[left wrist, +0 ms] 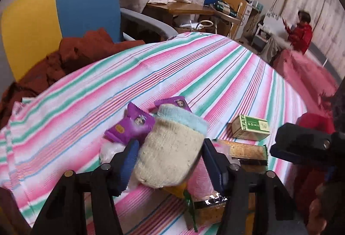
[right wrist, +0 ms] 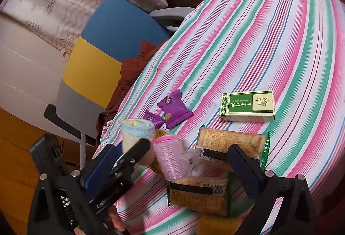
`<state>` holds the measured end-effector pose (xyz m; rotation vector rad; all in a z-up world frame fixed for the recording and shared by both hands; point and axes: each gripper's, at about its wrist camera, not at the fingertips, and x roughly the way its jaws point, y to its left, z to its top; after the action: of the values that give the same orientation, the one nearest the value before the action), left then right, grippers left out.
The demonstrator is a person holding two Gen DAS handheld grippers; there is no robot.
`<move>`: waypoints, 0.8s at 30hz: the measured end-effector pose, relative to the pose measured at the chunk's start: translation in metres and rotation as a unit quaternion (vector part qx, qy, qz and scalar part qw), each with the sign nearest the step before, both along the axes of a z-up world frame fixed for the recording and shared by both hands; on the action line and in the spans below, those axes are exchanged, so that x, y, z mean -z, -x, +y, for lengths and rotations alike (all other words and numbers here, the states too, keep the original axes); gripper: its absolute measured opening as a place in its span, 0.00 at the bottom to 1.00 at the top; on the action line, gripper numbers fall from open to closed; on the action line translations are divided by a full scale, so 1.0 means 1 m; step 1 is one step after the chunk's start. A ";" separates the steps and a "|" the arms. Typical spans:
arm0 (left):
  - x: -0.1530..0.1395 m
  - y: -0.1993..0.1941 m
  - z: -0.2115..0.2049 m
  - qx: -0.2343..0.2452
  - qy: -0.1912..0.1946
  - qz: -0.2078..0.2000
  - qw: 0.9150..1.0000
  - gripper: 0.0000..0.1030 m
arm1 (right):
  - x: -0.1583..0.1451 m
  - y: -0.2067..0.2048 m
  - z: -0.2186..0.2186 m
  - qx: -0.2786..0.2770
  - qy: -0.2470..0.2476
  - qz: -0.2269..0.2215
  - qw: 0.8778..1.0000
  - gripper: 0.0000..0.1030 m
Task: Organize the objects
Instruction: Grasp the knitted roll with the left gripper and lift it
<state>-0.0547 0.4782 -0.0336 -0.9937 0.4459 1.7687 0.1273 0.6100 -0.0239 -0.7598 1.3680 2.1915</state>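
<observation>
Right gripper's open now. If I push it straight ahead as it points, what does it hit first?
Probably the pink hair roller, lying between the right gripper fingers; cracker packets sit just beyond. Depth is uncertain.

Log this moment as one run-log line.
left gripper: shut on sock, lifted | right gripper: open, over roller | box: on cloth

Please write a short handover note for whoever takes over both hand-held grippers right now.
Left hand-held gripper: shut on the rolled sock, lifted off the striped cloth.
Right hand-held gripper: open, empty, over the pink roller and two cracker packs.
Also on the cloth: two purple snack packets and a green box.
Done: nothing visibly sorted.
Left: place the sock, then group the rest.
</observation>
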 end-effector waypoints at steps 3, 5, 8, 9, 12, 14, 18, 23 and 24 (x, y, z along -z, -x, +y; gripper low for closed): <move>-0.001 0.001 -0.024 -0.011 -0.019 -0.016 1.000 0.55 | 0.000 0.003 -0.002 -0.008 -0.006 -0.005 1.000 1.00; -0.002 0.000 -0.041 -0.022 -0.027 -0.024 0.999 0.54 | 0.000 0.006 -0.004 -0.015 -0.010 -0.009 1.000 1.00; -0.003 -0.010 -0.069 -0.033 -0.040 -0.036 0.998 0.53 | 0.000 0.013 -0.008 -0.031 -0.016 -0.017 0.999 1.00; -0.003 -0.013 -0.076 -0.034 -0.043 -0.037 0.998 0.53 | 0.001 0.016 -0.010 -0.041 -0.016 -0.019 0.999 1.00; -0.001 -0.022 -0.097 -0.042 -0.052 -0.049 0.997 0.53 | 0.008 0.034 -0.018 -0.092 0.001 -0.023 0.995 1.00; 0.003 -0.028 -0.109 -0.048 -0.053 -0.054 0.996 0.53 | 0.013 0.045 -0.025 -0.121 0.011 -0.031 0.992 1.00; 0.010 -0.040 -0.126 -0.052 -0.048 -0.055 0.996 0.53 | 0.020 0.064 -0.039 -0.171 0.010 -0.045 0.984 1.00; 0.014 -0.047 -0.138 -0.063 -0.046 -0.065 0.995 0.53 | 0.029 0.081 -0.057 -0.216 -0.002 -0.074 0.974 1.00; 0.015 -0.049 -0.141 -0.064 -0.045 -0.065 0.995 0.53 | 0.030 0.083 -0.060 -0.221 -0.005 -0.080 0.972 1.00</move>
<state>-0.0054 0.3376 -0.0491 -1.0873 0.2228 1.8085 0.0441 0.5503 -0.0543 -1.3124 1.1917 2.3922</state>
